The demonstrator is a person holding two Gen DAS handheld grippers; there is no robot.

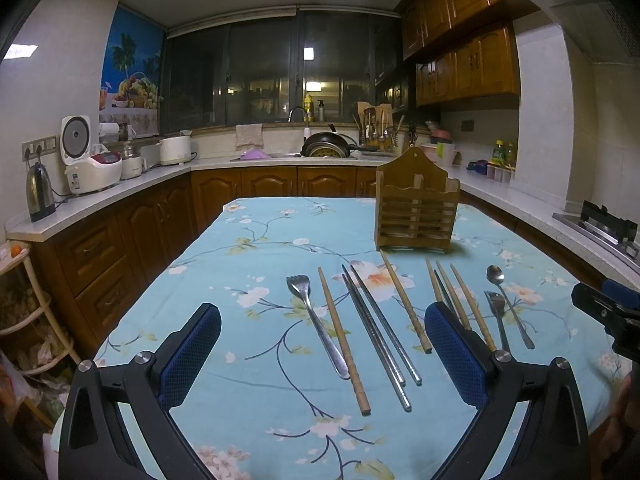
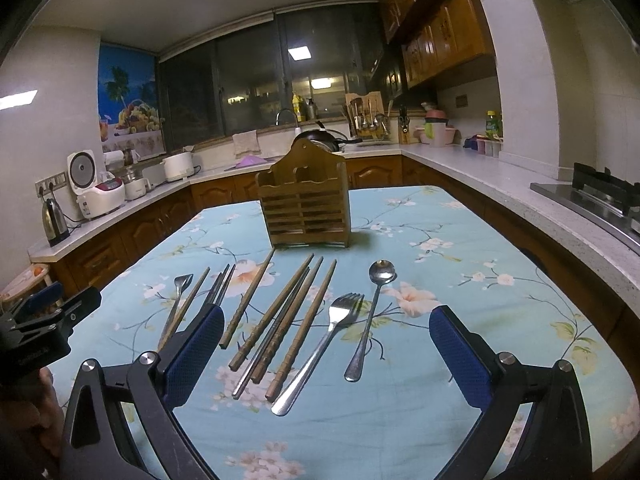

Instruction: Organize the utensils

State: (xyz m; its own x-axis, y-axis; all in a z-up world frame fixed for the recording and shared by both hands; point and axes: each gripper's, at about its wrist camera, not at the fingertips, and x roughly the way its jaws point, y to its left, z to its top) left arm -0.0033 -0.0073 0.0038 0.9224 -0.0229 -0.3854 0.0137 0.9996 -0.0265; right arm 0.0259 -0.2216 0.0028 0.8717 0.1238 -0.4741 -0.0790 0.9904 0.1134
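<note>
Floral tablecloth (image 2: pixel 440 216) bears utensils before a wooden holder (image 2: pixel 306 204); both jaws gape wide, any lettering seemingly unreadable.

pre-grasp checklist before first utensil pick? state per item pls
1. Left gripper open, empty: ok.
2. Right gripper open, empty: ok.
3. Slatted wooden utensil holder upright on the blue floral tablecloth: ok.
4. Holder compartments free: cannot tell, insides hidden.
5. Steel spoon lies apart from the steel fork, easy to pick singly: ok.
6. Wooden chopsticks separated: not ok, bunched with a metal one.
</note>
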